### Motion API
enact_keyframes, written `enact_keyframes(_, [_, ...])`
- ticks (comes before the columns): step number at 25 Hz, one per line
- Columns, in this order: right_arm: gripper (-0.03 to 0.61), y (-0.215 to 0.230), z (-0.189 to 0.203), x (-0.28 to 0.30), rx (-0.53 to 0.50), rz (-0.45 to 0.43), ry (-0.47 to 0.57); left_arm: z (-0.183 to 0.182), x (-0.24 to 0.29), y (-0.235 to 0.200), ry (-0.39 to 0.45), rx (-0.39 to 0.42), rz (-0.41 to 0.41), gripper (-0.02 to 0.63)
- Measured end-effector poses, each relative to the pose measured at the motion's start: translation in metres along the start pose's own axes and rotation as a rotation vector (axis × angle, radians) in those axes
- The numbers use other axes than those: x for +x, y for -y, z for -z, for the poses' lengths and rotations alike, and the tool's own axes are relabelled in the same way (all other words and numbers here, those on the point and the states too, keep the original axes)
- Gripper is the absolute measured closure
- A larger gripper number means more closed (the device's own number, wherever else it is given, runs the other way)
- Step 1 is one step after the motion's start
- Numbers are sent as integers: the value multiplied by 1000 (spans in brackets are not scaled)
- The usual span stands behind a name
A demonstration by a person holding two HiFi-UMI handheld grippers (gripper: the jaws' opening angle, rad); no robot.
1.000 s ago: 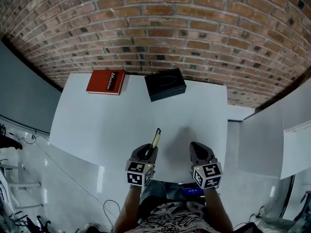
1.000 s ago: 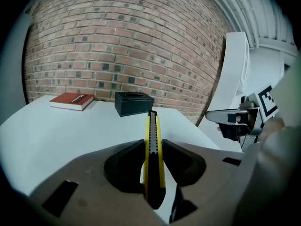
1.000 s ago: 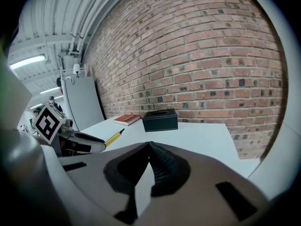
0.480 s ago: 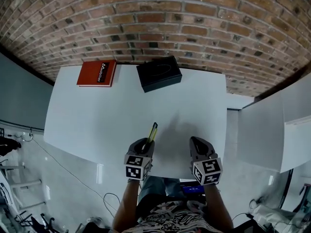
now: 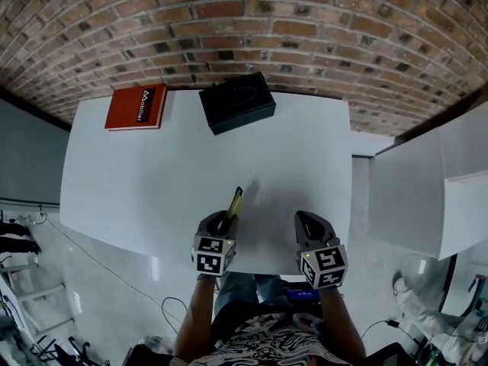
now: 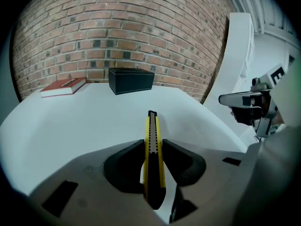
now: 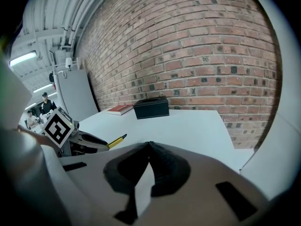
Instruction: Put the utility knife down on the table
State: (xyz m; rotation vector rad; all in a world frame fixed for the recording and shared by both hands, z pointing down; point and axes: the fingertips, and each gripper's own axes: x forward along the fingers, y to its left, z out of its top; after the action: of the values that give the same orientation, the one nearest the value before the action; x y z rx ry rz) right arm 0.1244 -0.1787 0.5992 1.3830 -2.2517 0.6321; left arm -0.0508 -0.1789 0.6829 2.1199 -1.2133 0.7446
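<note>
Low centre, the left gripper (image 5: 224,221) clamps its fingers on the utility knife (image 5: 233,202) over the white surface (image 5: 152,174); I'd lay it flat before letting go (right gripper (image 5: 309,227) fingers pinched together, empty).

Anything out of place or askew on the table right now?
Nothing stands out. The red book and black rectangular box lie flat at the far edge of the white table. The left hand-held gripper is shut on the yellow-and-black utility knife; the right hand-held gripper is shut, empty.
</note>
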Motion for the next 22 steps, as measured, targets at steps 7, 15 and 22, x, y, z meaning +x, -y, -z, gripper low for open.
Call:
enact_keyframes(7, [578, 2, 9, -3, 12, 0, -10, 10, 10, -4, -37, 19, -30, 492])
enact_keyframes(15, [578, 7, 13, -4, 22, 12, -14, 19, 19, -6, -88, 69, -36, 492])
enact_keyframes(22, [578, 10, 10, -4, 14, 16, -9, 27, 27, -5, -105, 129, -47, 492])
